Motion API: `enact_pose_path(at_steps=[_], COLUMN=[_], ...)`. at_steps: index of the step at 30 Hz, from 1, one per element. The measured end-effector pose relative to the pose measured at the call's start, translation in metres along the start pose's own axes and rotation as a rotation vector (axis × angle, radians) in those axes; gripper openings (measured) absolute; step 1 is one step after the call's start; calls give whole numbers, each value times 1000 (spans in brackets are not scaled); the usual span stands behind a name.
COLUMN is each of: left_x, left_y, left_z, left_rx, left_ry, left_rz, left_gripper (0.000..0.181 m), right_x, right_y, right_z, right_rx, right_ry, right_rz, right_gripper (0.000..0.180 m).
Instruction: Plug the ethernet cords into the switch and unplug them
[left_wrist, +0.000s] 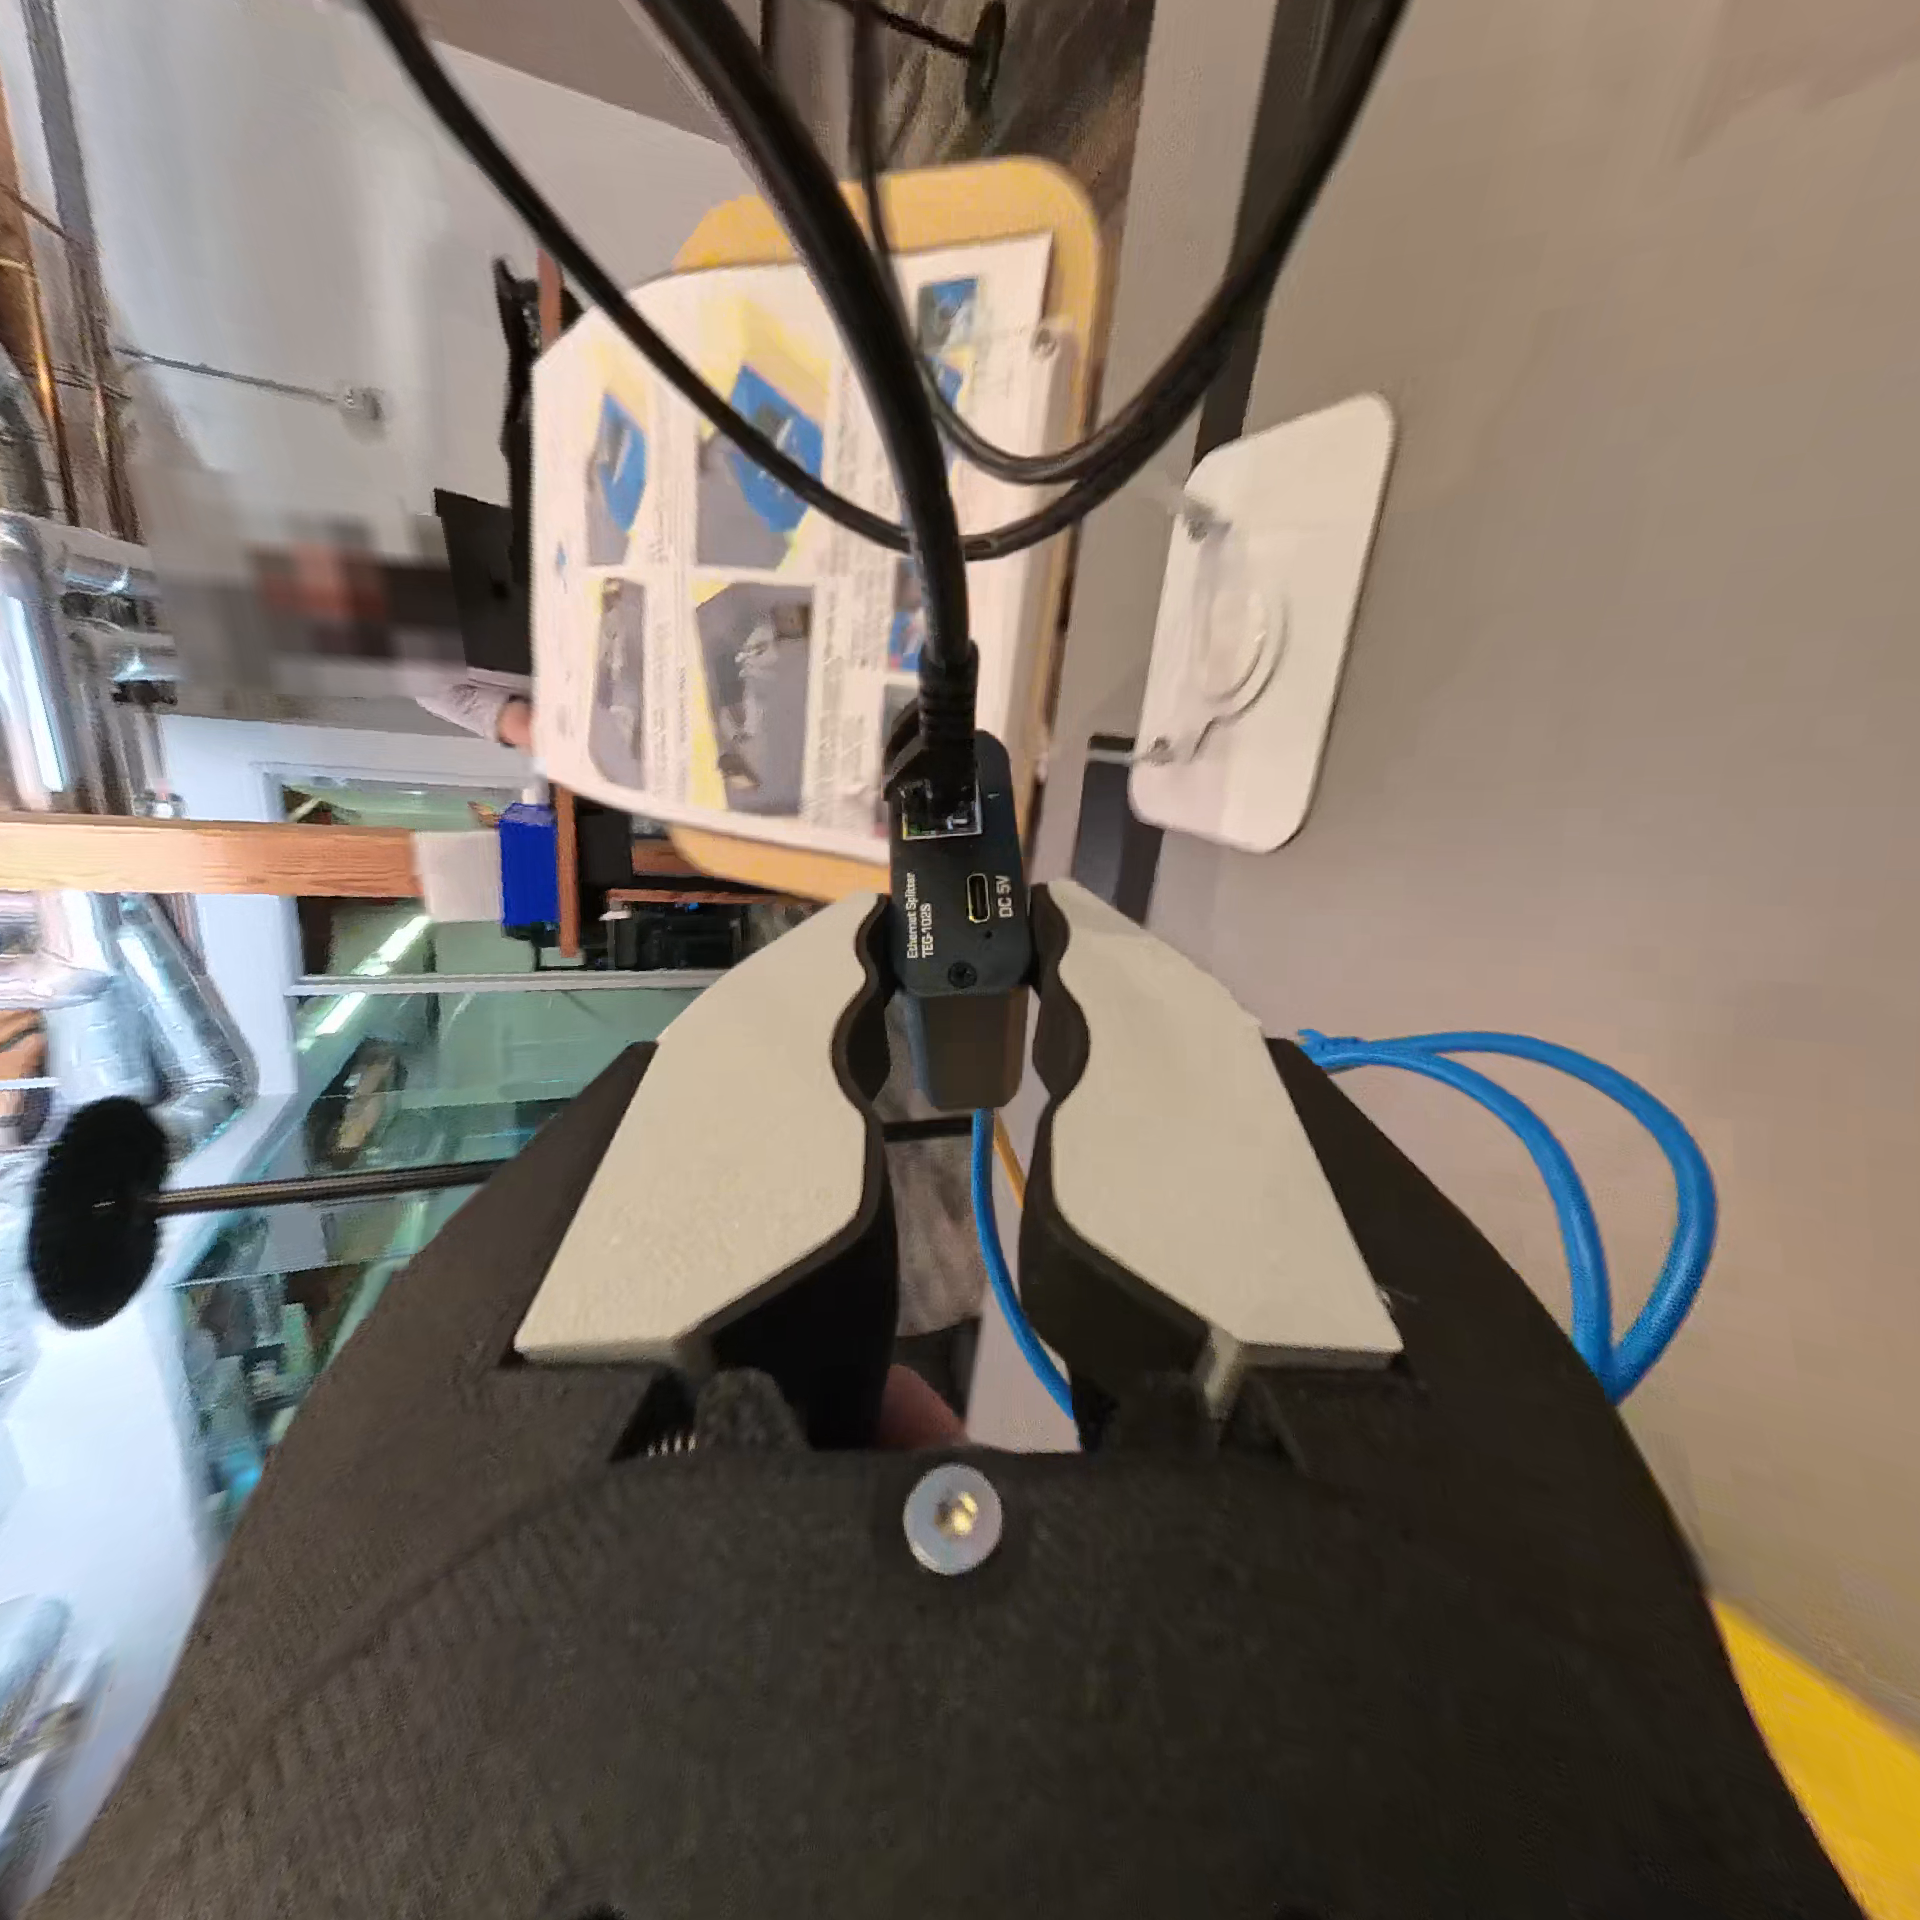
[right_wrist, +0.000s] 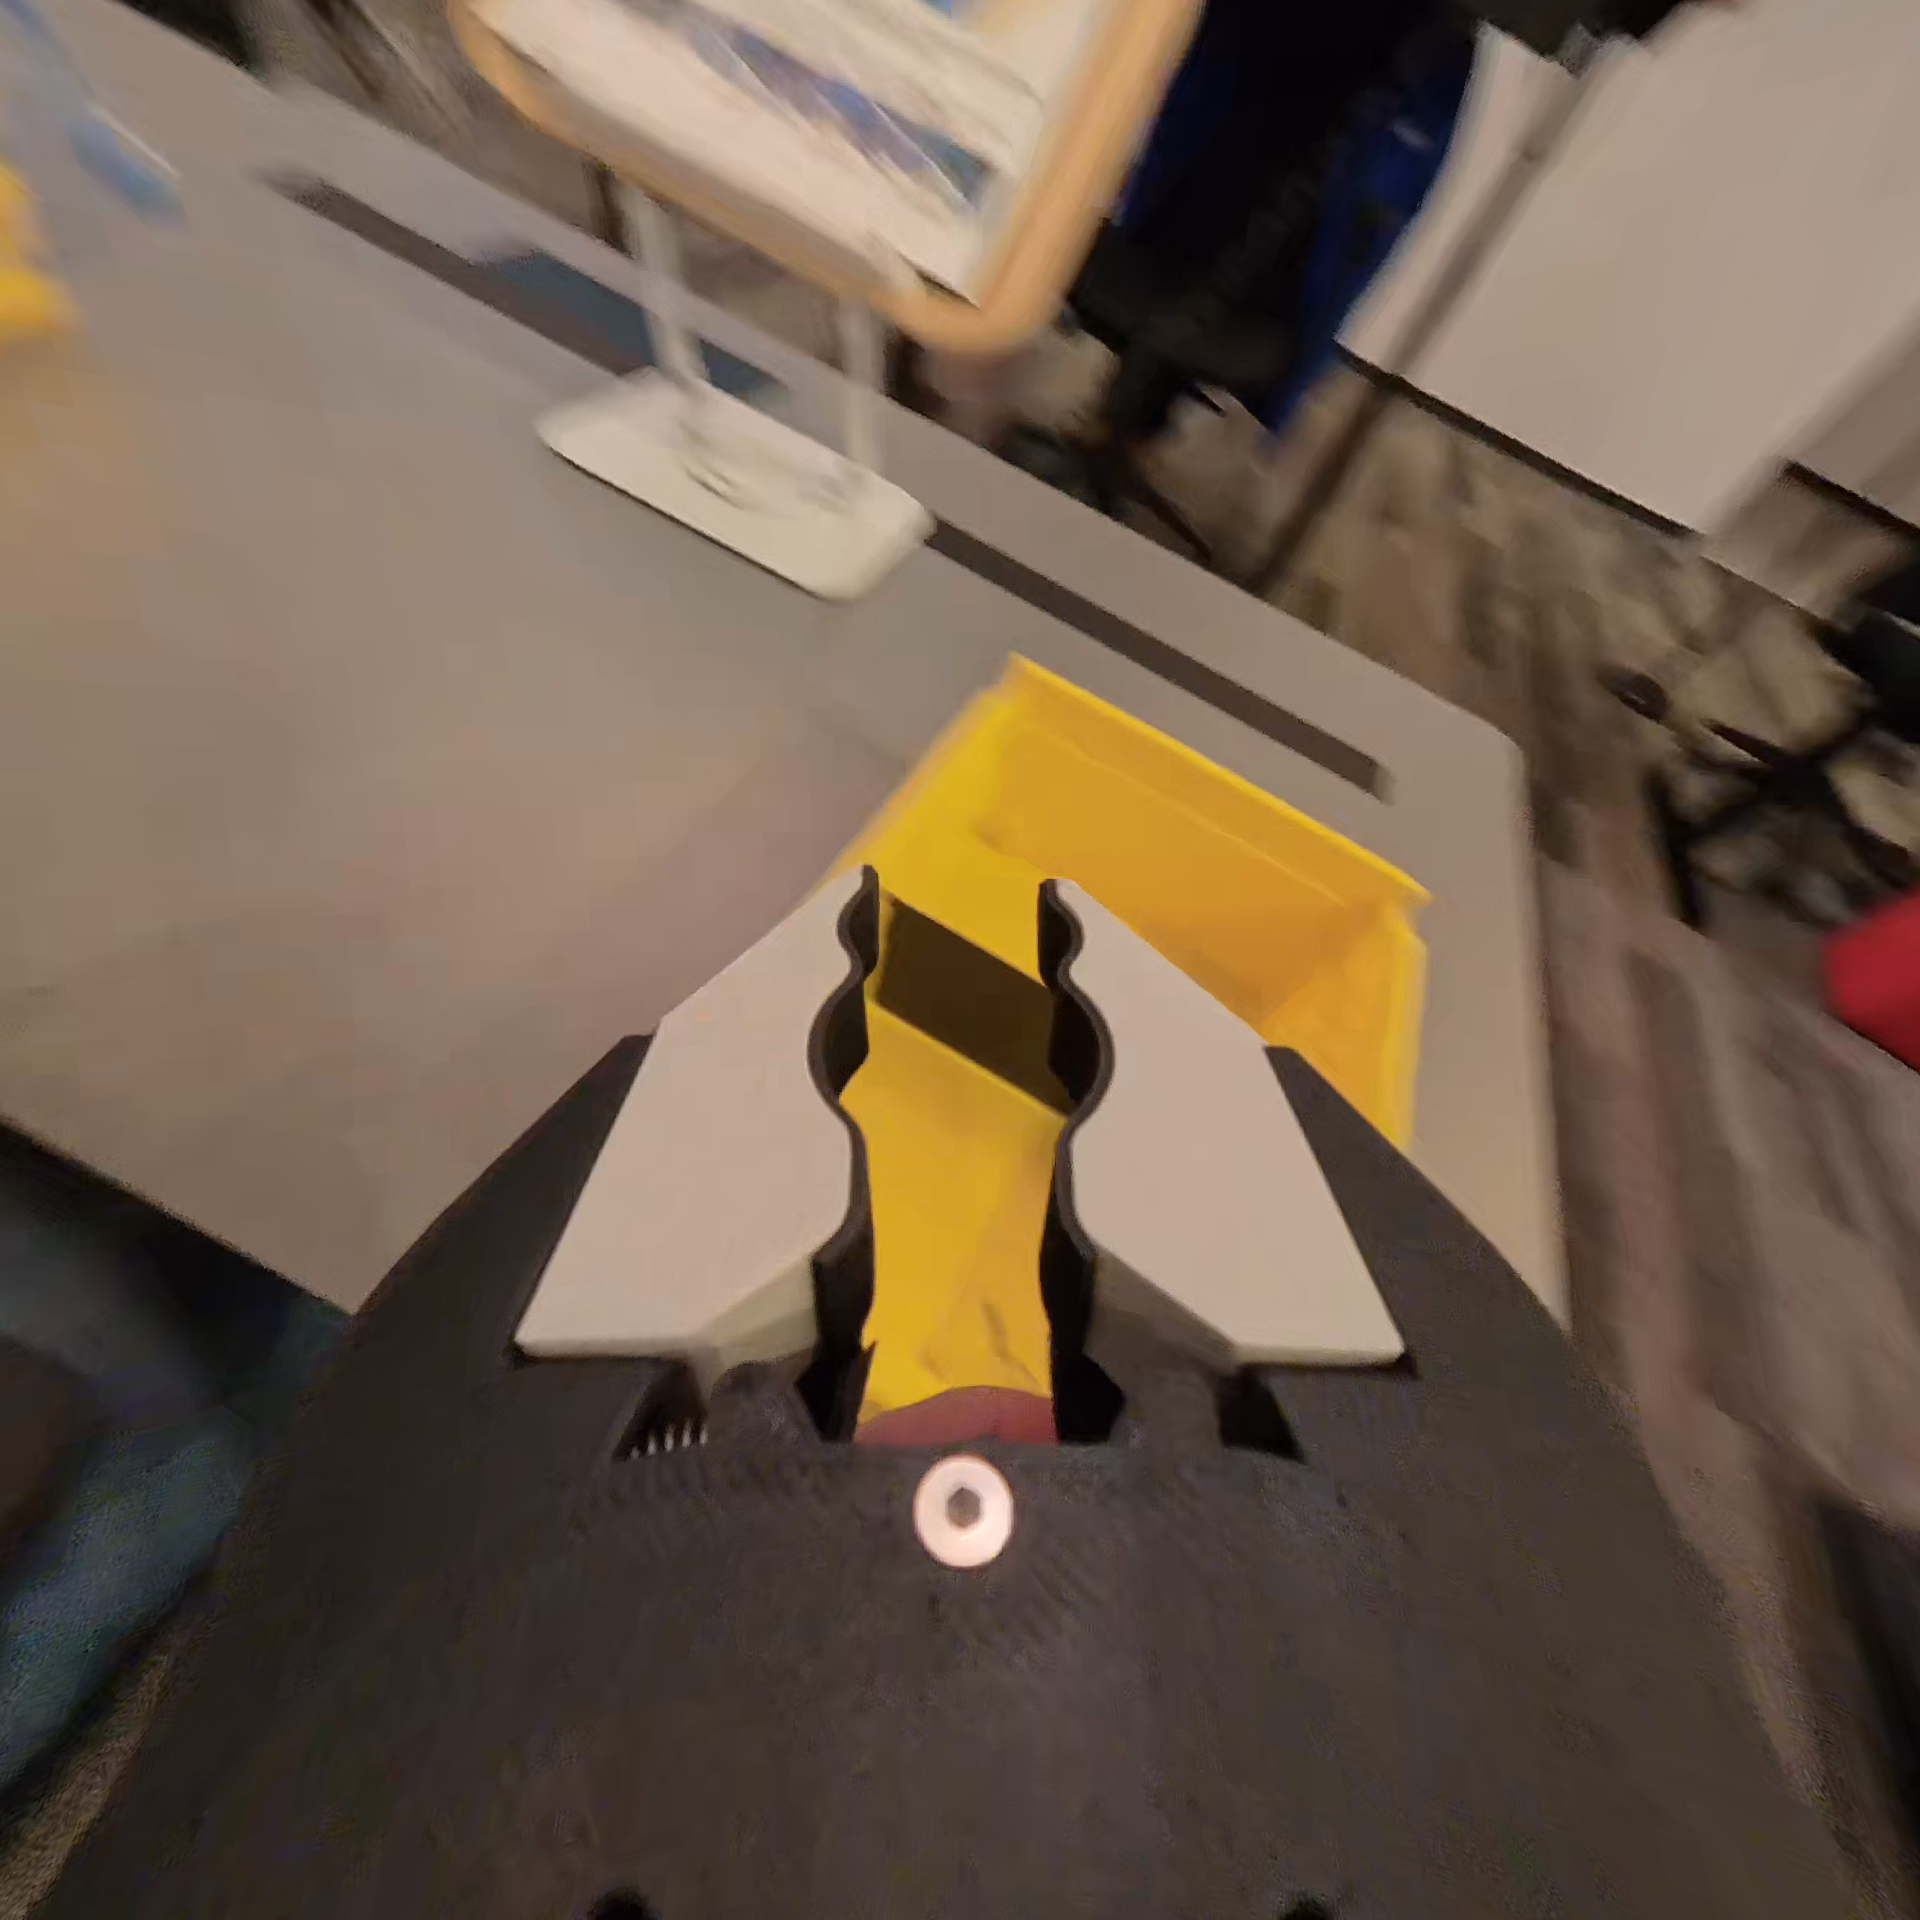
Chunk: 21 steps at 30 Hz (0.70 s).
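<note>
In the left wrist view my left gripper (left_wrist: 956, 935) is shut on a small black switch (left_wrist: 961, 977) and holds it in the air, the view rolled sideways. A black ethernet cord (left_wrist: 940, 582) is plugged into the switch's far end, and other black cords loop above it. A blue ethernet cord (left_wrist: 1600, 1174) lies coiled on the grey table (left_wrist: 1610, 727), with a strand running under the gripper. In the right wrist view my right gripper (right_wrist: 956, 914) is open and empty above a yellow bin (right_wrist: 1195, 862). That view is motion-blurred.
A sign holder with a printed sheet (left_wrist: 790, 540) stands on a white base (left_wrist: 1257, 623) on the table; it also shows in the right wrist view (right_wrist: 727, 478). The yellow bin sits near the table's corner. A person stands in the background. A floor and chairs lie beyond.
</note>
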<state>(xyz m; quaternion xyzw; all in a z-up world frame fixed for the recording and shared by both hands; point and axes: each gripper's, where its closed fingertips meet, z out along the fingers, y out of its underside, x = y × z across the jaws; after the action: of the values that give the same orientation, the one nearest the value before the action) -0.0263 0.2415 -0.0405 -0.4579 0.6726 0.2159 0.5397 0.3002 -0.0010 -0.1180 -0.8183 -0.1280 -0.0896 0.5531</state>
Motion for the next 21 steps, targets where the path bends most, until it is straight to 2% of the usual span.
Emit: enact_pose_path(at_steps=[4, 7, 9, 11, 15, 17, 20, 21], left_x=[46, 70, 83, 93, 113, 123, 132, 136], left_y=[-27, -40, -47, -52, -57, -59, -64, -65], left_z=[21, 30, 32, 31, 32, 32, 32, 32], left_rx=[28, 32, 32, 45, 45, 50, 69, 75], left_ry=[23, 27, 34, 33, 51, 64, 75, 79], left_rz=[-63, -94, -120, -118, -112, -105, -124, -127], left_gripper=[23, 23, 23, 23, 23, 23, 23, 23], right_x=[-93, -147, -168, -177, -196, -205, -219, -221], right_y=[-63, -91, -97, -107, -122, -119, -113, -112], right_z=[31, 60, 85, 107, 139, 155, 170, 173], right_rx=[145, 216, 219, 267, 344, 317, 284, 284], right_ry=[-284, -437, -470, -459, -521, -534, -565, -560], right_rz=[18, 109, 133, 174, 256, 243, 225, 216], right_gripper=[44, 50, 51, 39, 40, 41, 27, 11])
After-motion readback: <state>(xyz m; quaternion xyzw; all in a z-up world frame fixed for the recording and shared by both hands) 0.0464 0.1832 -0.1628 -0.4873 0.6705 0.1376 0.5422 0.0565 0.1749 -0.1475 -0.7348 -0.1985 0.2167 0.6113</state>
